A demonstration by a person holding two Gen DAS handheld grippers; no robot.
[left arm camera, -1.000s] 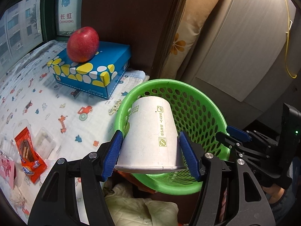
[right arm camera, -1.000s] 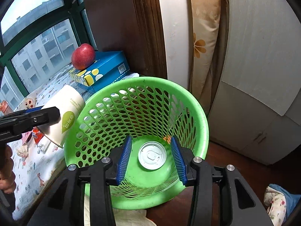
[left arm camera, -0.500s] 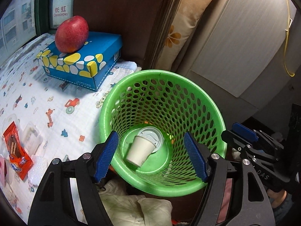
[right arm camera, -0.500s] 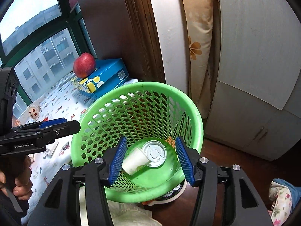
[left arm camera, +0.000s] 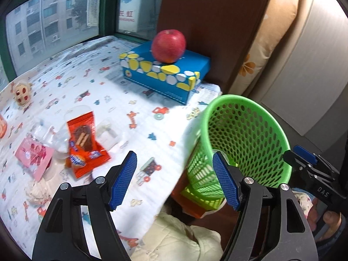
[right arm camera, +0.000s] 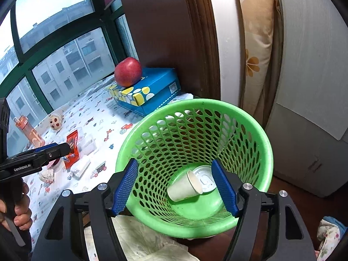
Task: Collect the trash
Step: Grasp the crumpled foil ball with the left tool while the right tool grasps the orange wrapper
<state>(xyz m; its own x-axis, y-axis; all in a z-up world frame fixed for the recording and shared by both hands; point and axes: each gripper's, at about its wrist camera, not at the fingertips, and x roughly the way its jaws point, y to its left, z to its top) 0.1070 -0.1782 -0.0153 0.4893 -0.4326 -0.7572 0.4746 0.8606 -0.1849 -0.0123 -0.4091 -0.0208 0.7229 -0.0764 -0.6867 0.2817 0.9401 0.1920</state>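
A white paper cup [right arm camera: 184, 188] lies on its side at the bottom of the green mesh basket [right arm camera: 267, 152], against a round white lid [right arm camera: 205, 179]. My right gripper [right arm camera: 175, 187] hovers over the basket's near rim with its jaws opening and nothing gripped. My left gripper [left arm camera: 175, 171] is open and empty above the table's edge, with the basket [left arm camera: 250, 117] to its right. On the patterned cloth ahead lie an orange snack wrapper [left arm camera: 83, 143], a pink packet [left arm camera: 34, 155], clear plastic packaging [left arm camera: 107, 133] and a crumpled tissue [left arm camera: 37, 192].
A red apple [left arm camera: 168, 45] rests on a blue tissue box [left arm camera: 165, 76] at the back, by a dark wooden panel. A small doll head [right arm camera: 56, 120] and an orange bottle [right arm camera: 28, 130] stand near the window. Pale fabric [left arm camera: 180, 237] lies below the table edge.
My left gripper let go of the paper cup, which fell into the basket, then swung left over the table. My right gripper's jaws have spread wider.
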